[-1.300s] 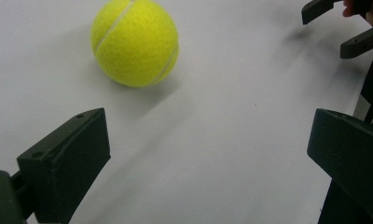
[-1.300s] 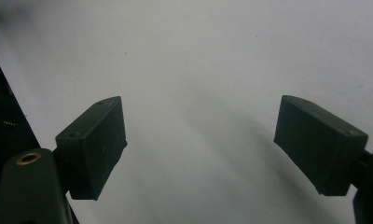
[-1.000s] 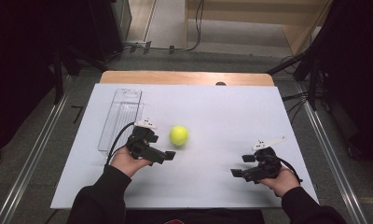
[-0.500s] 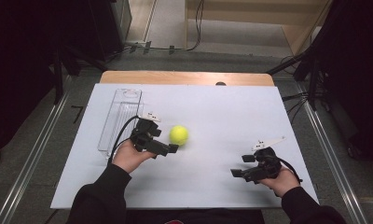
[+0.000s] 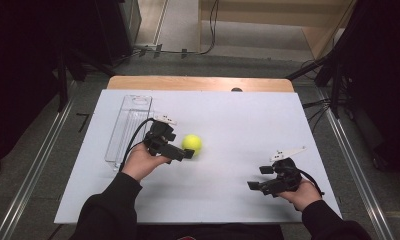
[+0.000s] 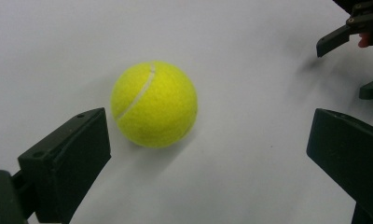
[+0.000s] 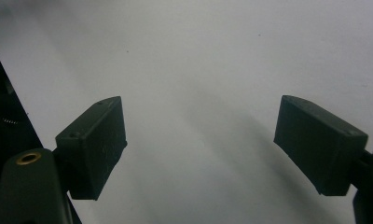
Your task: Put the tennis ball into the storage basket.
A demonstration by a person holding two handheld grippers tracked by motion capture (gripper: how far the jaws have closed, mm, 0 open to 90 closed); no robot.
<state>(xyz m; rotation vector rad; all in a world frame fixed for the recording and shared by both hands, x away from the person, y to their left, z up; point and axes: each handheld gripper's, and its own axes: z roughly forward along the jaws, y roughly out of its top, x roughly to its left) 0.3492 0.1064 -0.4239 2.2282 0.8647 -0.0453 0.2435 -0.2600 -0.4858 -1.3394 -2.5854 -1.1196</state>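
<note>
A yellow tennis ball (image 5: 192,143) rests on the white table top (image 5: 248,120), left of centre. My left gripper (image 5: 180,145) sits just left of the ball, open, its fingertips reaching either side of the ball's near edge. In the left gripper view the ball (image 6: 154,104) lies a little ahead of the left jaw, and the wide-apart jaws of the left gripper (image 6: 208,156) hold nothing. My right gripper (image 5: 258,178) rests open near the front right of the table. Bare white surface lies between the jaws of the right gripper (image 7: 201,144) in its own view.
A clear plastic tray (image 5: 129,125) lies lengthwise at the table's left, right behind my left hand. A wooden strip (image 5: 198,83) runs along the far edge. Metal rails flank the table on the floor. The right gripper's jaws (image 6: 352,28) show at the left gripper view's upper right.
My left gripper has moved forward and to the right, closing in on the ball. The ball and the right gripper have stayed where they were.
</note>
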